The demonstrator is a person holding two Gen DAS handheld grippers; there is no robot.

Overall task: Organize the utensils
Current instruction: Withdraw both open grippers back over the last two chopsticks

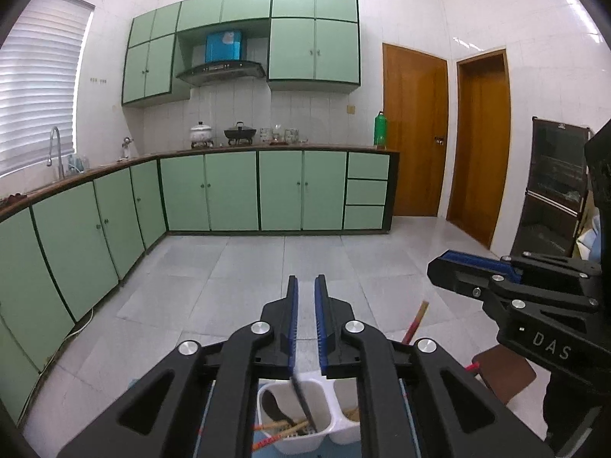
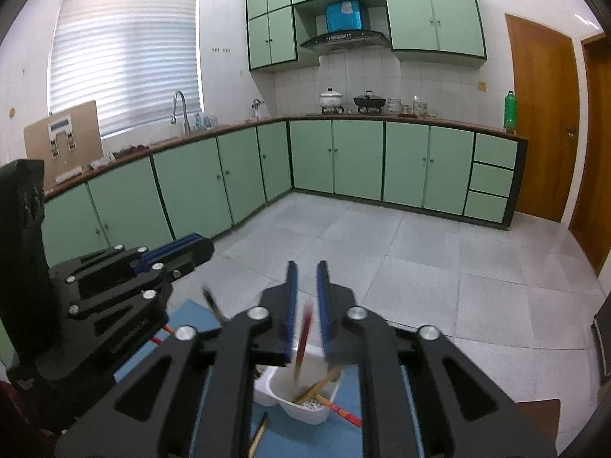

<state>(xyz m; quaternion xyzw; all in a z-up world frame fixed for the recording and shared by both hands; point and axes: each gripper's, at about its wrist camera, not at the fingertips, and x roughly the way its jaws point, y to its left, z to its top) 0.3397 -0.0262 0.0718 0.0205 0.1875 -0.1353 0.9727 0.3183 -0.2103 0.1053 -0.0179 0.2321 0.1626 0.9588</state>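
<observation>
Both grippers hang over the white utensil caddy (image 2: 301,397) at six o'clock. The right gripper (image 2: 306,267), nearer, stands slightly parted around a blurred upright chopstick (image 2: 304,328), apparently loose; the left gripper (image 1: 306,280) is slightly parted, empty

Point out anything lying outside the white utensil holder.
One chopstick lies loose on the blue mat just in front of the white holder. A red-tipped one leans out over its rim. The rest stand inside.
</observation>
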